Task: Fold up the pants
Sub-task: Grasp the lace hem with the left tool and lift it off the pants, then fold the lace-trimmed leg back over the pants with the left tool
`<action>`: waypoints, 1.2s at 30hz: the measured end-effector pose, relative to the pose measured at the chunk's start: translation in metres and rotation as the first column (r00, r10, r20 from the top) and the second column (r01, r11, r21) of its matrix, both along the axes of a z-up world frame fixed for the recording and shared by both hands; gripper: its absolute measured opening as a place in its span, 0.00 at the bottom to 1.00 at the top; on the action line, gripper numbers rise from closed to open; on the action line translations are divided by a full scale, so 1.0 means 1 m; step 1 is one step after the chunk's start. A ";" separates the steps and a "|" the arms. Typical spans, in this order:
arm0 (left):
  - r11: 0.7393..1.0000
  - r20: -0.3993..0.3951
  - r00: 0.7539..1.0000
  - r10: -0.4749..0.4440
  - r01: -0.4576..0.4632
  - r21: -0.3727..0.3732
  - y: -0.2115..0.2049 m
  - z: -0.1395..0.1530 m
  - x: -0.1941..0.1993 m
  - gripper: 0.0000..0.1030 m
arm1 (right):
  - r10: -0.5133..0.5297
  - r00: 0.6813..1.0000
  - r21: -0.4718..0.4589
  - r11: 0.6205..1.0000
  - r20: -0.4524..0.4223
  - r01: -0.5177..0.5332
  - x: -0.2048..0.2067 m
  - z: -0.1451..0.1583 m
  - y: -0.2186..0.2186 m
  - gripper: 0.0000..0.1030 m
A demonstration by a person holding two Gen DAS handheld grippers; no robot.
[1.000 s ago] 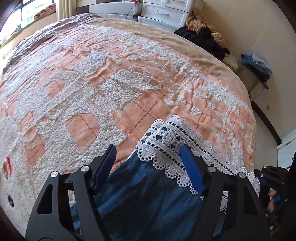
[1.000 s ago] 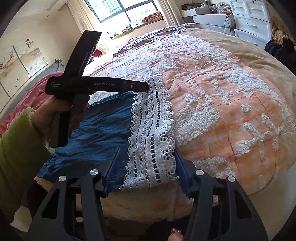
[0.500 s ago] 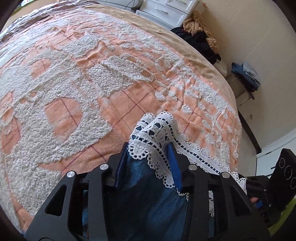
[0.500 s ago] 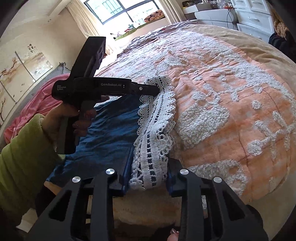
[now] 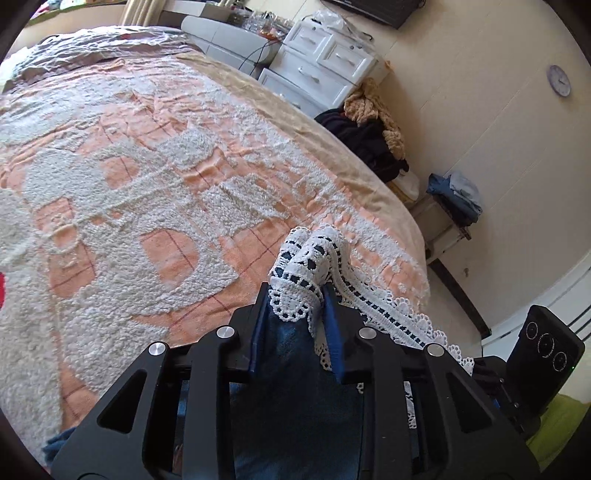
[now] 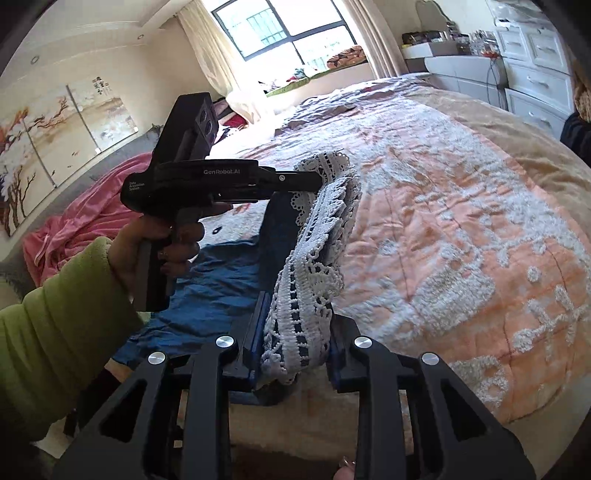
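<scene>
The left hand-held gripper (image 5: 297, 302) is closed on the white lace hem (image 5: 306, 258) of a pair of blue denim pants (image 5: 291, 373), the bunched lace and denim pinched between its blue-lined fingers (image 5: 334, 332). The right hand-held gripper (image 6: 293, 328) is likewise clamped on the same lace hem (image 6: 299, 325) further along, lace crumpled between its two fingers. In the right wrist view, the left hand-held gripper (image 6: 317, 179) holds its end of the hem raised above the bed, so the lace band (image 6: 325, 221) hangs between the two grippers in a drooping strip. A hand (image 6: 159, 236) in a lime-green sleeve (image 6: 62, 325) grips the left tool's handle. The rest of the pants (image 6: 214, 280) lies spread on the near edge of the bed, below and left of the lifted hem. The bed is covered by an orange and white tufted blanket (image 5: 155, 192). Beyond it stand white drawers (image 5: 321, 70), a heap of dark and tan clothes (image 5: 369, 129) against the wall, and a round wall clock (image 5: 558, 80). A pink blanket (image 6: 81, 218) lies to the left, under a window (image 6: 291, 29)
</scene>
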State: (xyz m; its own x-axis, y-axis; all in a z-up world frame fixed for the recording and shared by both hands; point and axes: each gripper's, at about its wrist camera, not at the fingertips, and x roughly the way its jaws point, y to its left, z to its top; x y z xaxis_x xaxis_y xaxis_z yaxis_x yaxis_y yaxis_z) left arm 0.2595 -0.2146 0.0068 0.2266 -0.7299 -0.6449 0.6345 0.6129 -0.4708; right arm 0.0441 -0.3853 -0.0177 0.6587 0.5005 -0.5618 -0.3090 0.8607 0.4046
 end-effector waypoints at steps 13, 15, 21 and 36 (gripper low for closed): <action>0.978 -0.027 0.979 0.204 -0.204 -0.038 0.130 0.004 -0.028 0.19 | 0.293 0.956 -0.113 0.951 0.034 -0.287 0.006 0.027 0.127 0.24; 0.972 -0.047 0.972 0.231 -0.233 -0.036 0.143 -0.003 -0.030 0.19 | 0.323 0.946 -0.140 0.937 0.003 -0.319 0.007 0.016 0.146 0.24; 0.954 -0.110 0.950 0.291 -0.297 -0.036 0.169 -0.018 -0.039 0.22 | 0.370 0.928 -0.187 0.909 -0.054 -0.373 0.000 -0.008 0.181 0.24; 0.872 -0.323 0.862 0.390 -0.459 -0.173 0.226 -0.030 -0.061 0.67 | 0.471 0.879 -0.223 0.851 -0.078 -0.476 -0.021 -0.027 0.229 0.35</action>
State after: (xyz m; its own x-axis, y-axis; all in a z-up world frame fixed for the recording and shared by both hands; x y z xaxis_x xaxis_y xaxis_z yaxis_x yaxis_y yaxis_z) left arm 0.1989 0.0113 -0.0228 0.3921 -0.7395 -0.5472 0.1650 0.6417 -0.7490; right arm 0.0235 -0.1563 -0.0450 0.3623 0.6047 -0.7093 -0.6964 0.6814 0.2252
